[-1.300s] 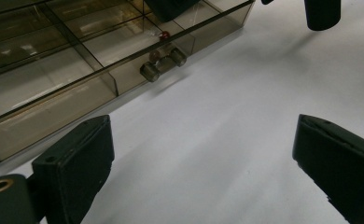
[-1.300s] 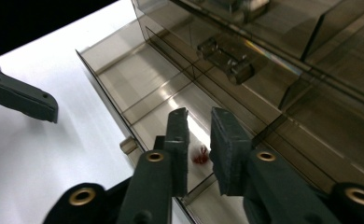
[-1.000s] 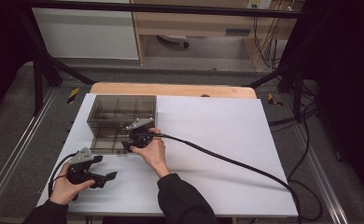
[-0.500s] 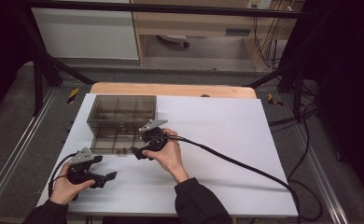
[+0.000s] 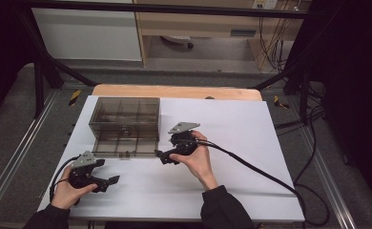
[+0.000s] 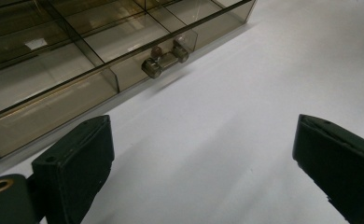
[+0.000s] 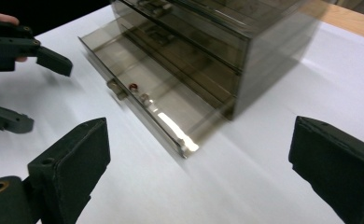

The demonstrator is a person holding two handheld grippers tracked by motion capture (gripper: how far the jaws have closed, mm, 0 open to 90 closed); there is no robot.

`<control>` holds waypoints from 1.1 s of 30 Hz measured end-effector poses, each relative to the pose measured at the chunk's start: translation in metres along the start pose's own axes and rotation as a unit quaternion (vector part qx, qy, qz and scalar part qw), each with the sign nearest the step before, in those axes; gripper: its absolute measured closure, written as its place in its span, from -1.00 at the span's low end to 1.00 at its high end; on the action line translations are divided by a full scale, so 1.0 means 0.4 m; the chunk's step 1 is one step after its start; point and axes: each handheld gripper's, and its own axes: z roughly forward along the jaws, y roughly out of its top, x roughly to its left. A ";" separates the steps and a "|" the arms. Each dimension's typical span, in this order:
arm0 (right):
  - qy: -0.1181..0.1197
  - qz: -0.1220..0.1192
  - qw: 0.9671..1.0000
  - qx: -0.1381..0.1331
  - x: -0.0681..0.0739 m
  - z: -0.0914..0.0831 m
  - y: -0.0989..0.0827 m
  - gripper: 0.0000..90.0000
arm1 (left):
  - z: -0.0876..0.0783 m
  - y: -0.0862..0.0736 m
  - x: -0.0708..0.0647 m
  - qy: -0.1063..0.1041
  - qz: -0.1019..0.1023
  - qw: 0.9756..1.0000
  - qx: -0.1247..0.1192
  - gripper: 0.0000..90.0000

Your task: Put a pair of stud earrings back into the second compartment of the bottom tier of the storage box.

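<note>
Black sleeves (image 5: pixel 222 210); black claws (image 5: pixel 161 156) (image 5: pixel 108 183), grey three-cornered plates (image 5: pixel 183 127), thick black cables (image 5: pixel 265 176).

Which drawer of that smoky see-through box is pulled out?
The bottom drawer, the one with the small handle on its front. It juts forward over the white table, while the drawer above it sits flush inside the box.

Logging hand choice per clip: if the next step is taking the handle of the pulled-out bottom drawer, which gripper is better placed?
Probably the left. The left gripper is open and its own view looks at the drawer handle. The right gripper, also open, sits off the drawer's right corner.
</note>
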 end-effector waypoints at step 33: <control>-0.025 0.062 0.997 -0.027 -0.207 -0.226 -0.298 -0.92 | 0.006 -0.001 -0.003 0.002 0.001 1.000 0.005 -0.89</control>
